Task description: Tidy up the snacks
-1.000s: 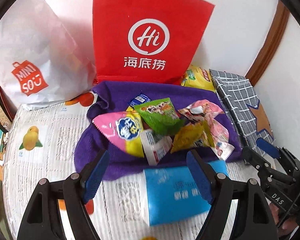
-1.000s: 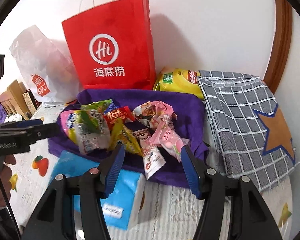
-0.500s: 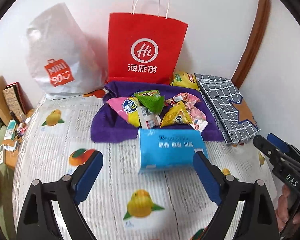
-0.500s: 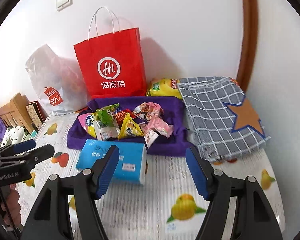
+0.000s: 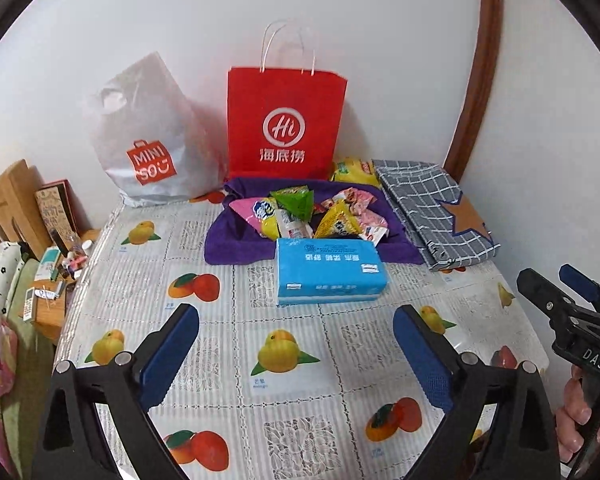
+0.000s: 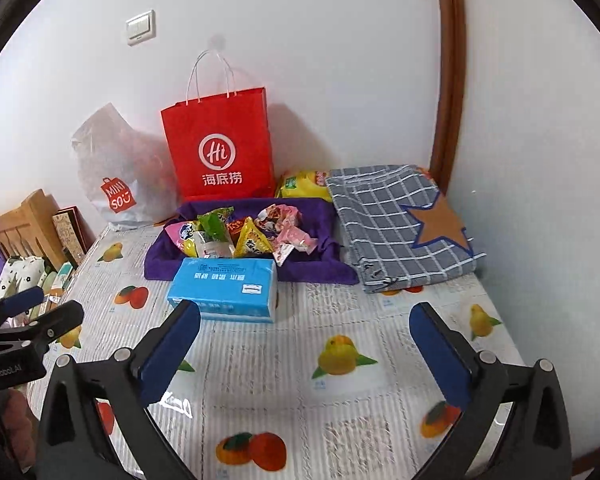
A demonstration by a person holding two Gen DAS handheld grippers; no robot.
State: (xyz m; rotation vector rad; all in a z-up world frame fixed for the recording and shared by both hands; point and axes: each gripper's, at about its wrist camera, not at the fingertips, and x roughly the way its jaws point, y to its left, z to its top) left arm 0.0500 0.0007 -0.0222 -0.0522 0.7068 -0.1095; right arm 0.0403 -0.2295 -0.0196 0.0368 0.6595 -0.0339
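Observation:
A pile of colourful snack packets [image 5: 308, 216] [image 6: 244, 230] lies on a purple cloth [image 5: 228, 240] [image 6: 316, 268] at the far side of the table. A red paper bag [image 5: 286, 124] [image 6: 220, 148] stands upright behind it against the wall. A blue tissue pack [image 5: 328, 270] [image 6: 226, 286] lies in front of the cloth. My left gripper [image 5: 296, 348] is open and empty, well short of the tissue pack. My right gripper [image 6: 306, 342] is open and empty, also back from the pack. Each gripper shows at the edge of the other's view.
A white plastic Miniso bag [image 5: 152, 140] [image 6: 120, 176] stands left of the red bag. A yellow chip bag [image 5: 354, 170] [image 6: 304, 184] lies behind the cloth. A folded grey checked cloth [image 5: 432, 212] [image 6: 400, 224] lies at right. The fruit-print tablecloth [image 5: 284, 360] covers the table; clutter lies past its left edge.
Both grippers have pulled back and up from the snack pile, so the whole table, bags and wall now show. Both stay open and empty.

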